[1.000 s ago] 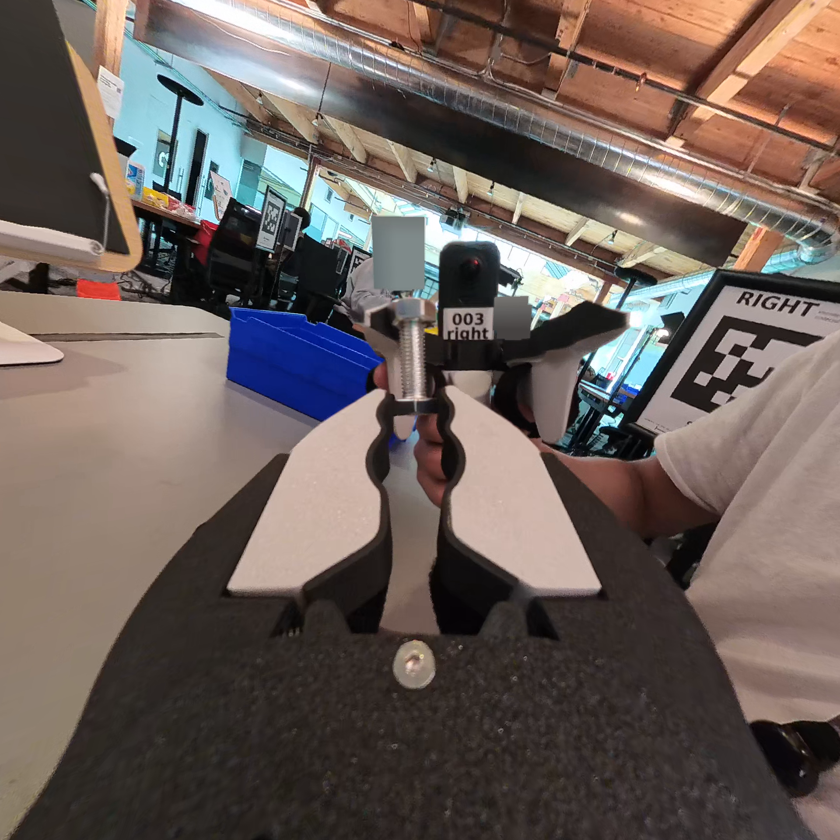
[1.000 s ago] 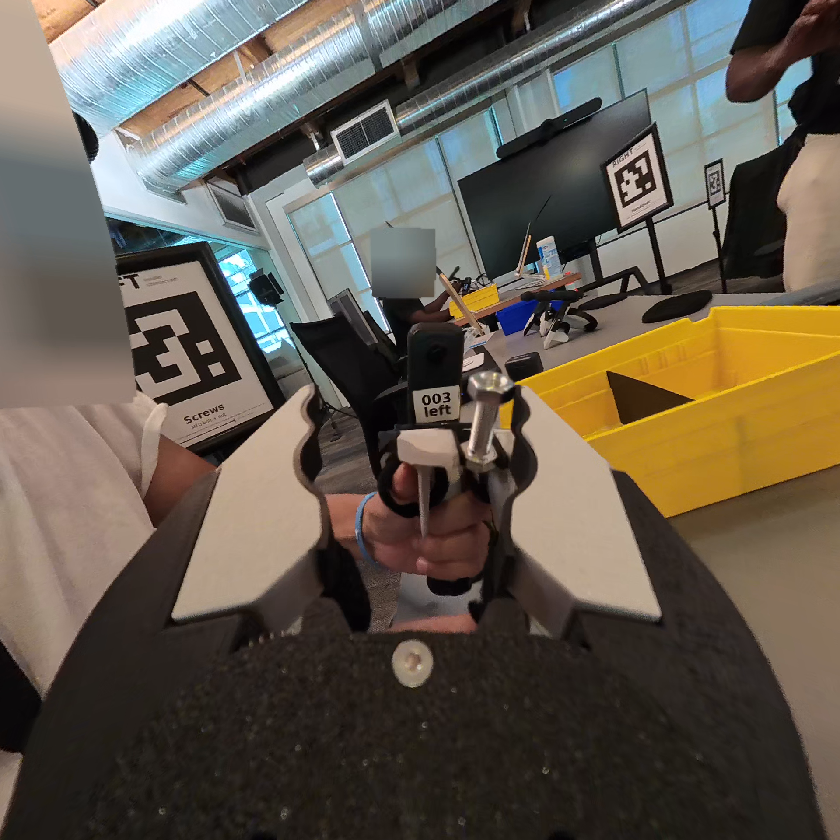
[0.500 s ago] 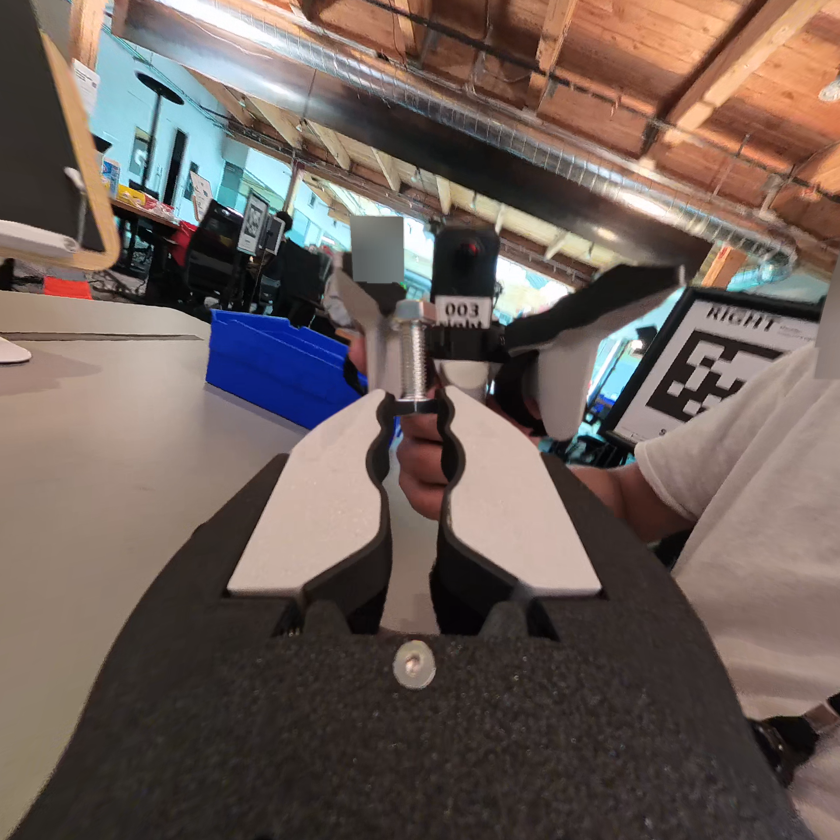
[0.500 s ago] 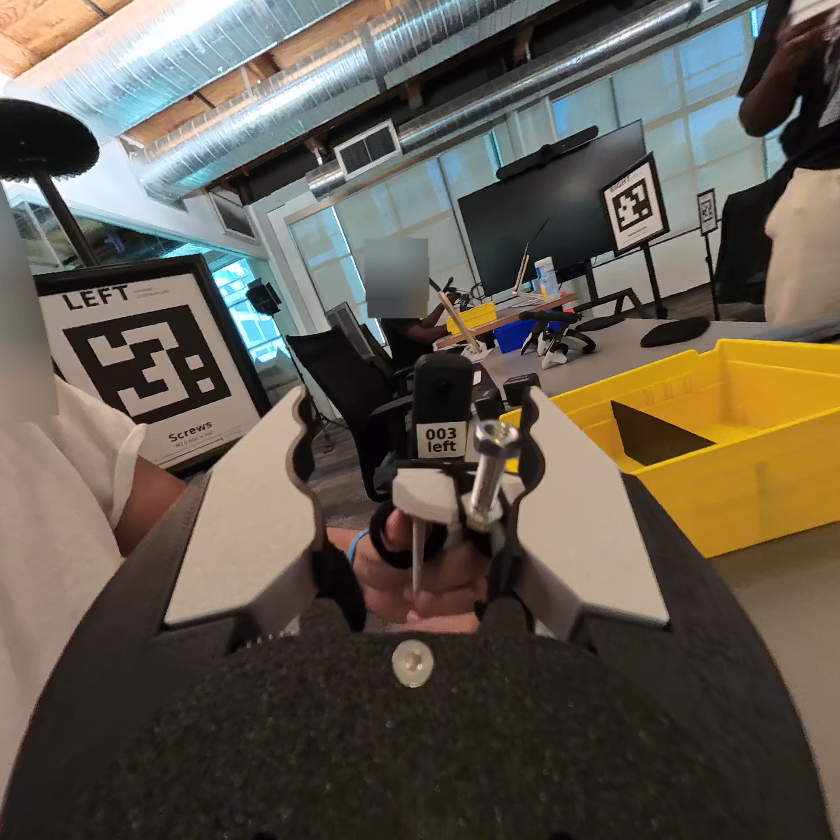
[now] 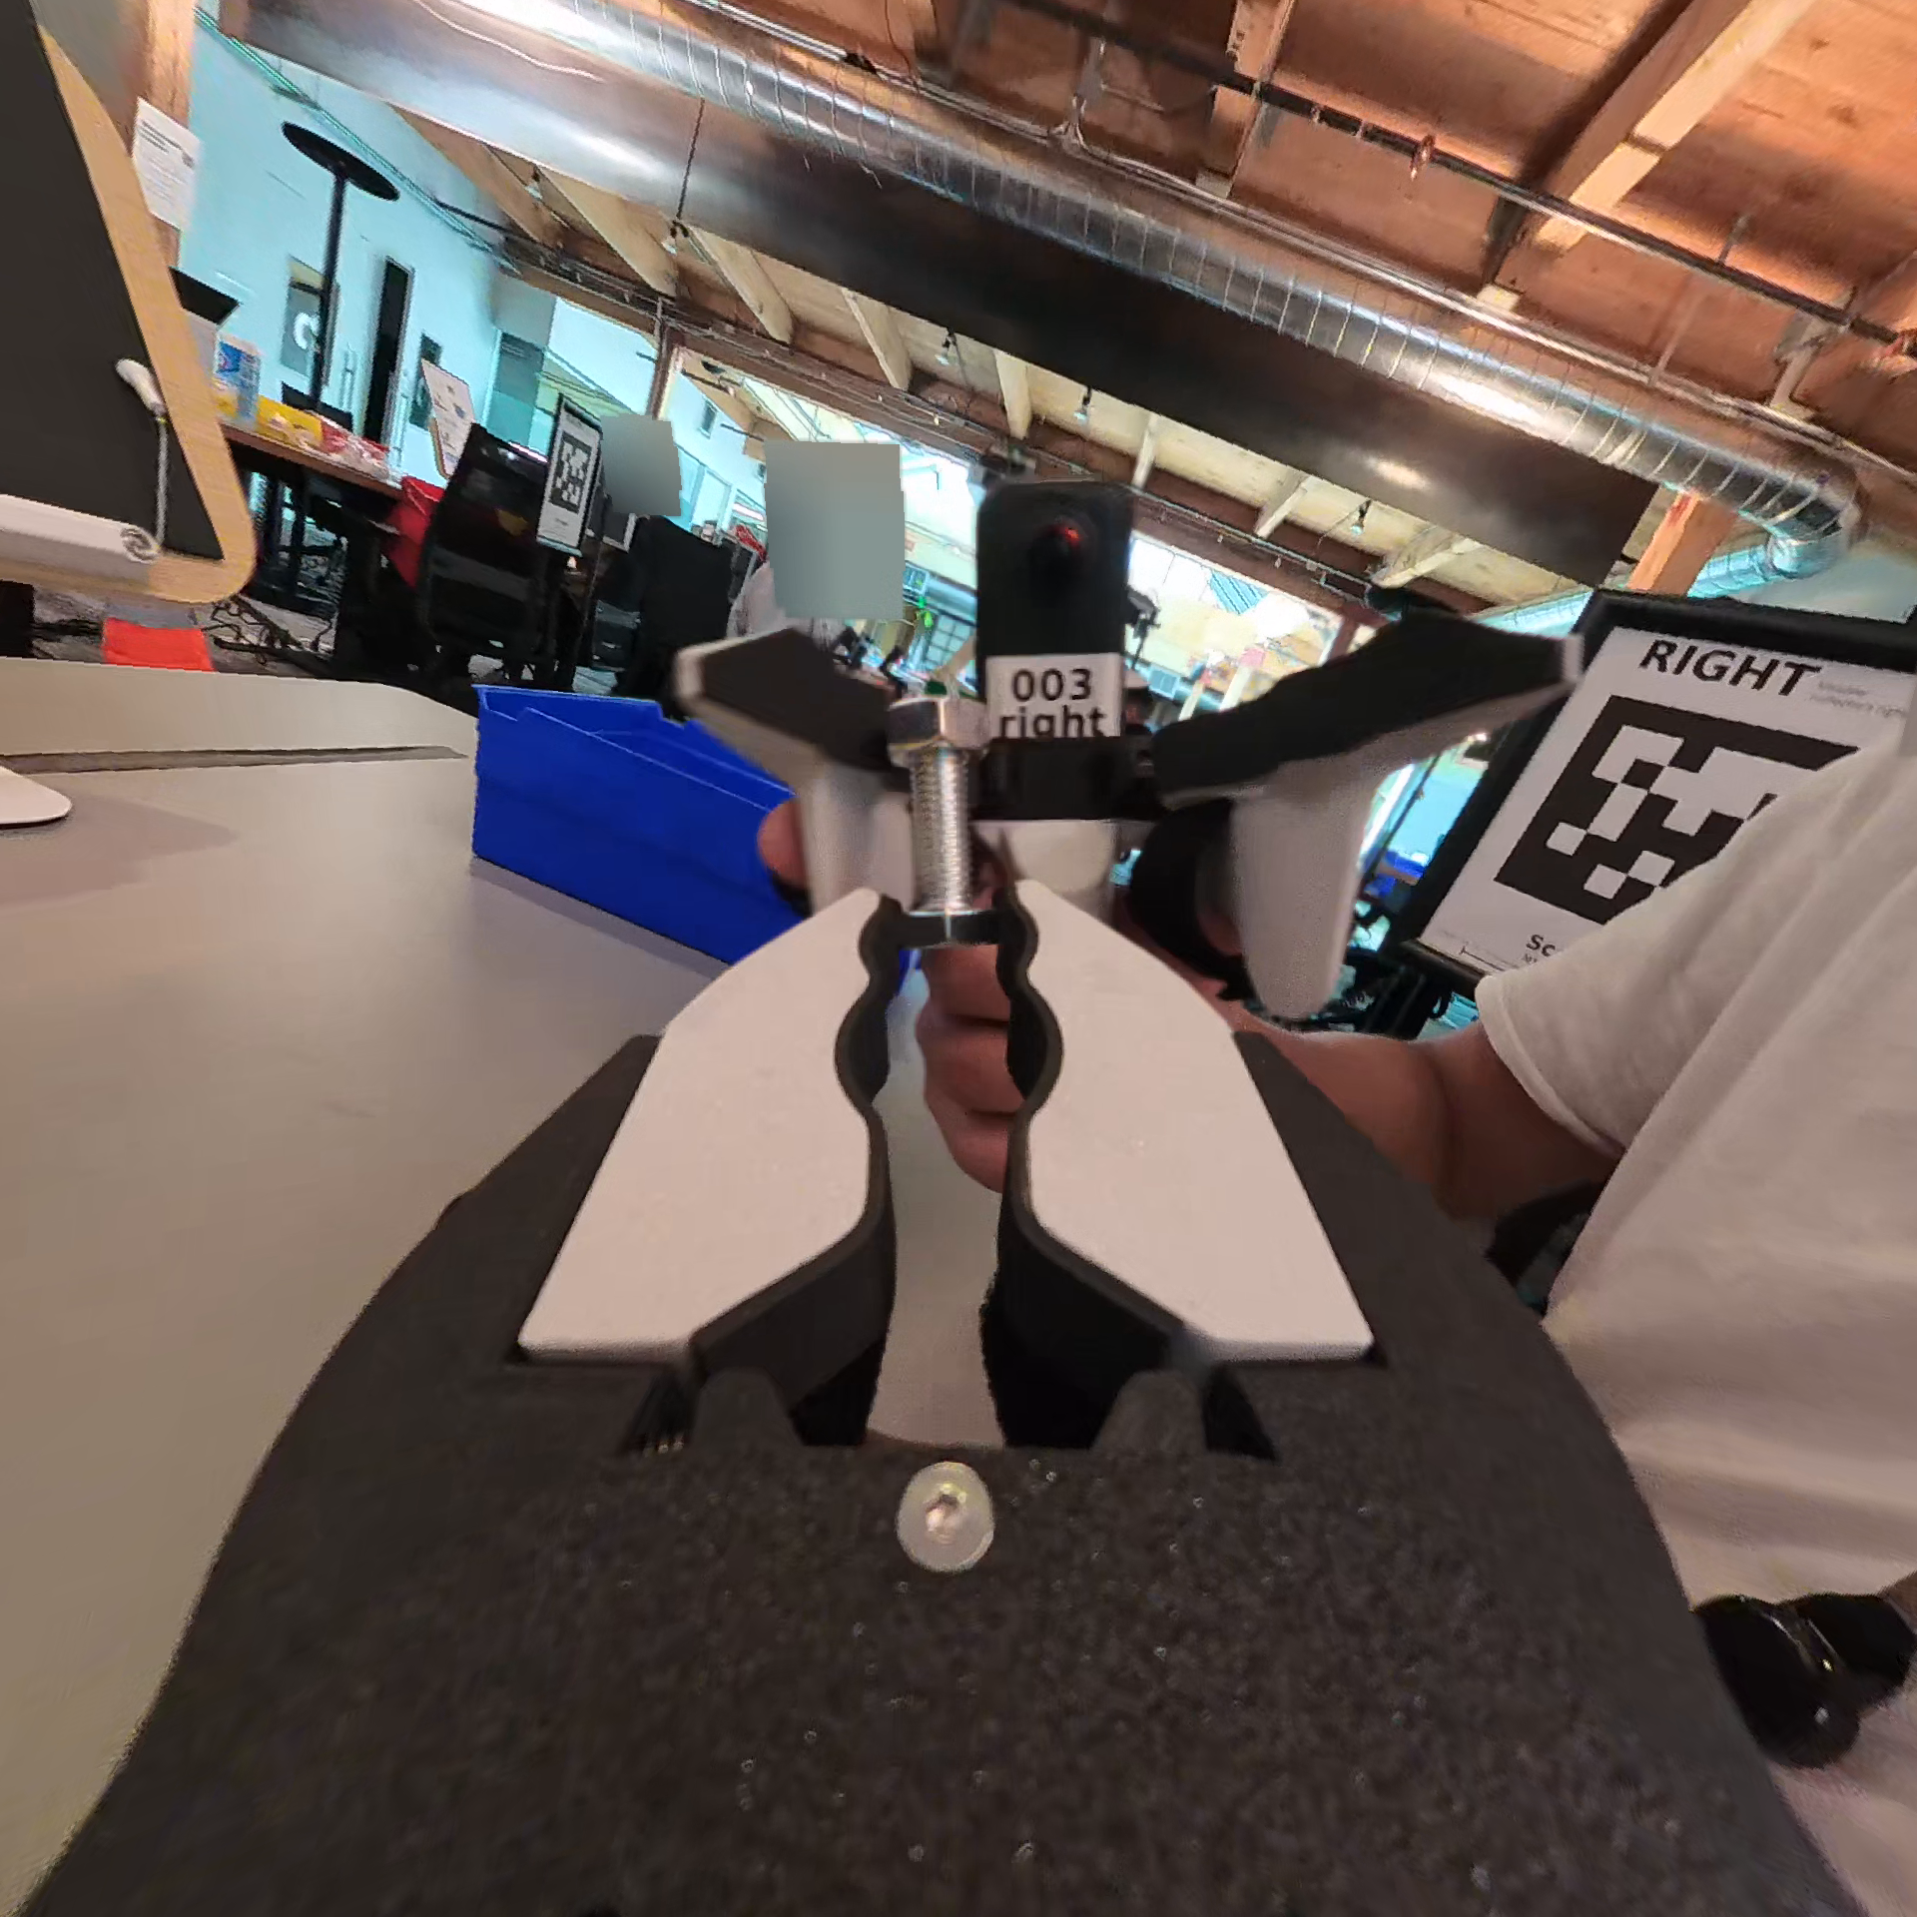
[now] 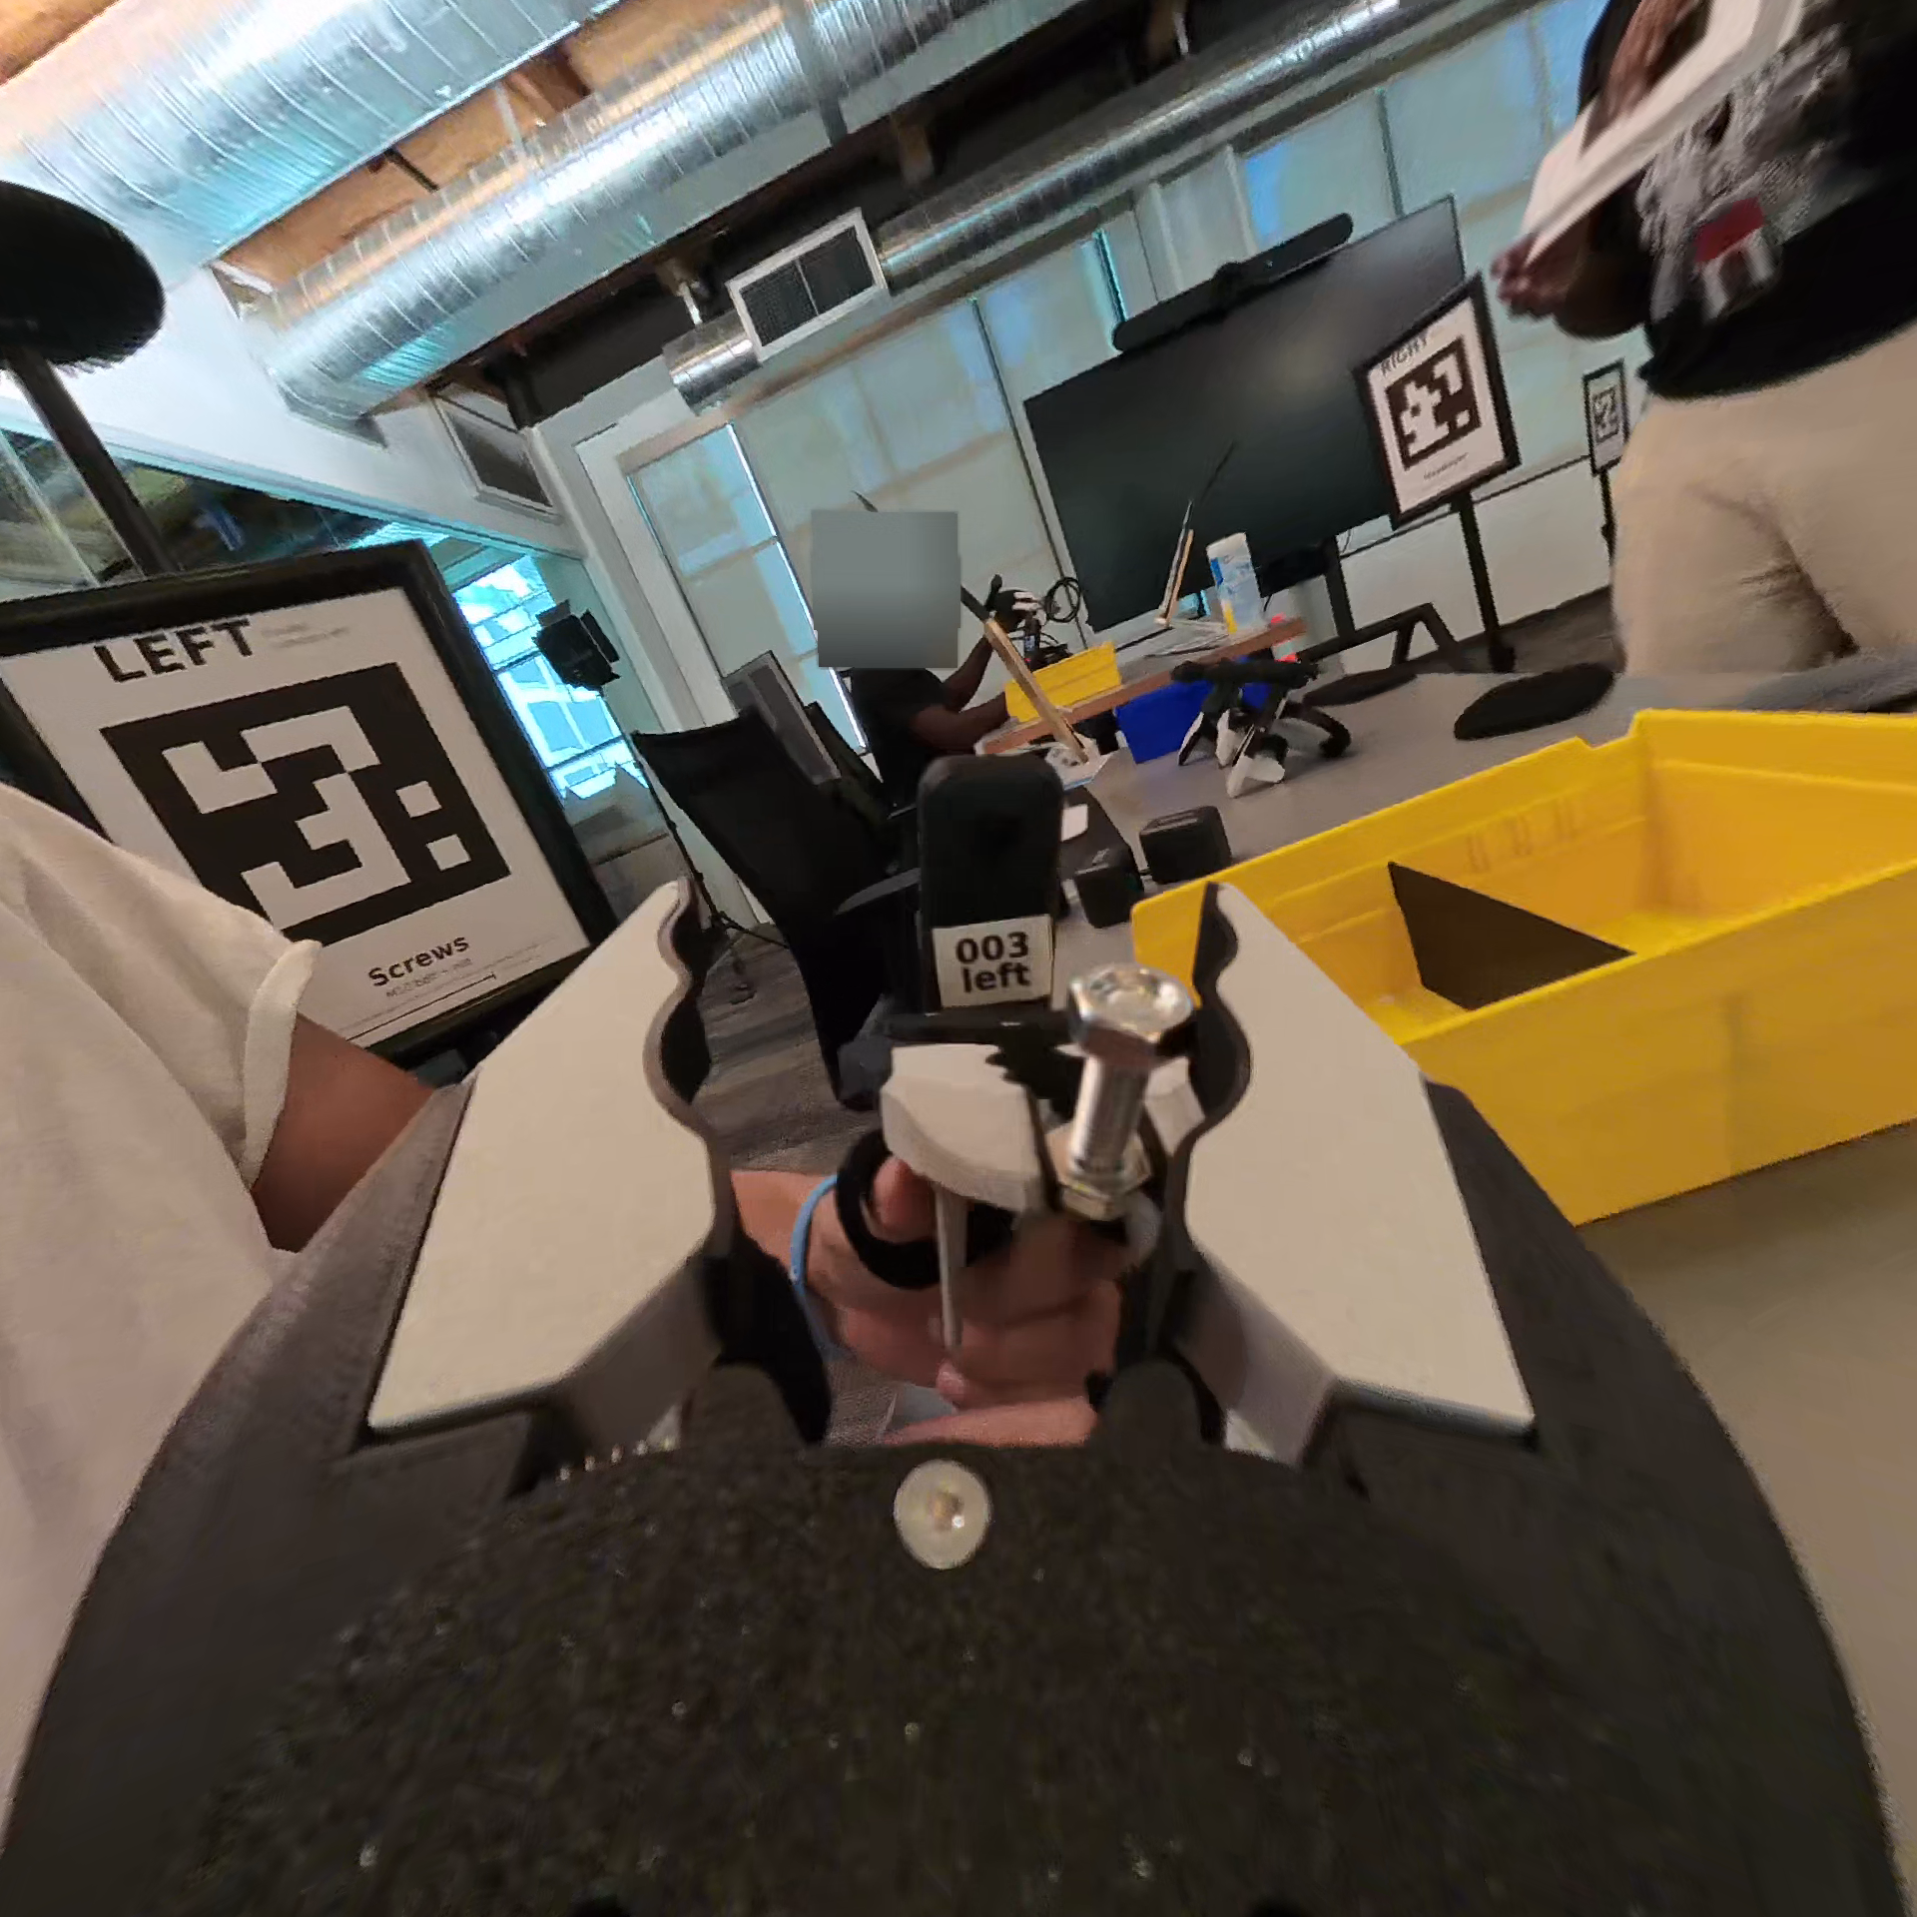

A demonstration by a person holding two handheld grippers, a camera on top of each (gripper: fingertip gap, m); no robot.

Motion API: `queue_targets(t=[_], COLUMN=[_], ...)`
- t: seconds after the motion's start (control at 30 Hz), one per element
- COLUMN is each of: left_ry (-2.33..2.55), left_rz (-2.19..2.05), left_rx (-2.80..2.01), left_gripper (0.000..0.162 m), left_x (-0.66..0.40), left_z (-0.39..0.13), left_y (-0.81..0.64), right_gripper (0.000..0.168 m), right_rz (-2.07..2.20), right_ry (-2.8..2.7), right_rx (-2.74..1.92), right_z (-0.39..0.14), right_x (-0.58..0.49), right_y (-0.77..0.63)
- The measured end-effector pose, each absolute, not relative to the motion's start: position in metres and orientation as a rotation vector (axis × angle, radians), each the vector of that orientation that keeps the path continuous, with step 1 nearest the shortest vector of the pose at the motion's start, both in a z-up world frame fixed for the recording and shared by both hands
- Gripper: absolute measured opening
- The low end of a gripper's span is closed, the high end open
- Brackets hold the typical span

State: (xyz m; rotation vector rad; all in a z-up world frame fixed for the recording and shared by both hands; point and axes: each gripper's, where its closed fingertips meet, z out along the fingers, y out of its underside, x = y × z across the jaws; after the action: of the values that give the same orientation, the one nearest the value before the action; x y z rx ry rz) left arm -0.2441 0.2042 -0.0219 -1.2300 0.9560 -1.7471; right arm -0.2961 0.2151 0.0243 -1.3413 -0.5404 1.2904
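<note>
left wrist view: the left gripper (image 5: 946,918) sits at the centre of the frame. its jaws are closed on a hex nut (image 5: 949,926), pinched at the very fingertips. a silver bolt (image 5: 942,830) stands upright out of that nut, threads showing and head on top. just behind it the right gripper (image 5: 1048,788) faces the camera with its jaws spread wide and nothing between them. one of its fingers is close beside the bolt head, though i cannot tell whether they touch. a blue bin (image 5: 622,809) rests on the grey table (image 5: 207,985) at centre left. a framed marker board (image 5: 1681,788) stands at the right edge.

right wrist view: the right gripper (image 6: 944,923) is wide open and holds nothing. the bolt (image 6: 1115,1089) leans a little between its fingers, much nearer the right-of-frame one, and contact there is unclear. the left gripper (image 6: 975,1151) is seen end-on with the nut (image 6: 1100,1193) clamped at its tip and a hand (image 6: 975,1297) below it. a yellow bin (image 6: 1556,1089) with a black divider lies at centre right.

as i judge it, the hold is thin because only the nut is gripped. the squeeze should be firm and the wrist steady so the bolt does not tip or twist loose.
</note>
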Motion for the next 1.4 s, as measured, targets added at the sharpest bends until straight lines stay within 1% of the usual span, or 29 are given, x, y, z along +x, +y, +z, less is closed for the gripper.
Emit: queue_targets(t=[0.07, 0.13, 0.2, 0.3, 0.33, 0.43, 0.47, 0.57, 0.63, 0.7, 0.77, 0.8, 0.83, 0.9, 0.97, 1.07, 1.1, 1.2, 1.3, 1.33, 1.37, 1.4], left_ry=[0.893, 0.793, 0.682, 0.68, 0.704, 0.788, 0.833, 0.932, 0.921, 0.875, 0.806, 0.757, 0.711, 0.671, 0.705, 0.788, 0.823, 0.878, 0.834, 0.799, 0.753, 0.708], left_rz=[-1.772, -1.812, -1.841, -1.821, -1.818, -1.845, -1.84, -1.821, -1.83, -1.845, -1.85, -1.856, -1.861, -1.889, -1.88, -1.903, -1.906, -1.893, -1.886, -1.884, -1.878, -1.861], left_rx=[-1.228, -1.227, -1.248, -1.249, -1.249, -1.237, -1.232, -1.226, -1.235, -1.225, -1.214, -1.226, -1.241, -1.233, -1.241, -1.239, -1.242, -1.245, -1.235, -1.227, -1.229, -1.246], left_gripper=[0.018, 0.018, 0.018, 0.017, 0.018, 0.018, 0.018, 0.018, 0.018, 0.018, 0.018, 0.018, 0.017, 0.017, 0.017, 0.018, 0.018, 0.018, 0.018, 0.018, 0.018, 0.017], left_x=[-0.25, -0.26, -0.269, -0.272, -0.269, -0.257, -0.253, -0.244, -0.244, -0.249, -0.258, -0.262, -0.265, -0.268, -0.264, -0.253, -0.249, -0.244, -0.25, -0.255, -0.261, -0.266], left_z=[-0.018, -0.014, -0.013, -0.013, -0.014, -0.015, -0.017, -0.02, -0.021, -0.017, -0.013, -0.013, -0.014, -0.012, -0.014, -0.016, -0.018, -0.021, -0.017, -0.015, -0.013, -0.014], left_y=[0.213, 0.226, 0.243, 0.248, 0.245, 0.226, 0.219, 0.204, 0.206, 0.213, 0.222, 0.229, 0.236, 0.241, 0.237, 0.221, 0.216, 0.208, 0.216, 0.222, 0.229, 0.239], right_gripper=[0.096, 0.093, 0.056, 0.06, 0.065, 0.088, 0.093, 0.093, 0.089, 0.091, 0.083, 0.054, 0.036, 0.04, 0.058, 0.081, 0.086, 0.086, 0.095, 0.093, 0.083, 0.05], right_rz=[1.262, 1.283, 1.343, 1.276, 1.271, 1.296, 1.299, 1.311, 1.31, 1.304, 1.304, 1.319, 1.336, 1.295, 1.297, 1.317, 1.323, 1.353, 1.316, 1.317, 1.325, 1.355], right_ry=[-0.533, -0.512, -0.59, -0.543, -0.514, -0.447, -0.457, -0.507, -0.54, -0.548, -0.559, -0.595, -0.617, -0.544, -0.477, -0.451, -0.47, -0.544, -0.548, -0.548, -0.557, -0.598], right_rx=[-1.349, -1.339, -1.258, -1.281, -1.306, -1.403, -1.424, -1.38, -1.332, -1.326, -1.311, -1.265, -1.21, -1.236, -1.301, -1.369, -1.384, -1.343, -1.337, -1.332, -1.315, -1.247], right_z=[0.025, 0.026, 0.031, 0.026, 0.022, 0.008, 0.003, 0.008, 0.016, 0.018, 0.019, 0.022, 0.026, 0.024, 0.016, 0.006, 0.004, 0.012, 0.015, 0.015, 0.016, 0.021], right_x=[-0.292, -0.283, -0.276, -0.264, -0.262, -0.266, -0.272, -0.286, -0.289, -0.286, -0.276, -0.27, -0.264, -0.25, -0.247, -0.263, -0.272, -0.29, -0.289, -0.284, -0.278, -0.271], right_y=[0.215, 0.213, 0.197, 0.208, 0.215, 0.231, 0.232, 0.221, 0.213, 0.21, 0.208, 0.203, 0.198, 0.211, 0.224, 0.232, 0.23, 0.215, 0.211, 0.211, 0.209, 0.201])
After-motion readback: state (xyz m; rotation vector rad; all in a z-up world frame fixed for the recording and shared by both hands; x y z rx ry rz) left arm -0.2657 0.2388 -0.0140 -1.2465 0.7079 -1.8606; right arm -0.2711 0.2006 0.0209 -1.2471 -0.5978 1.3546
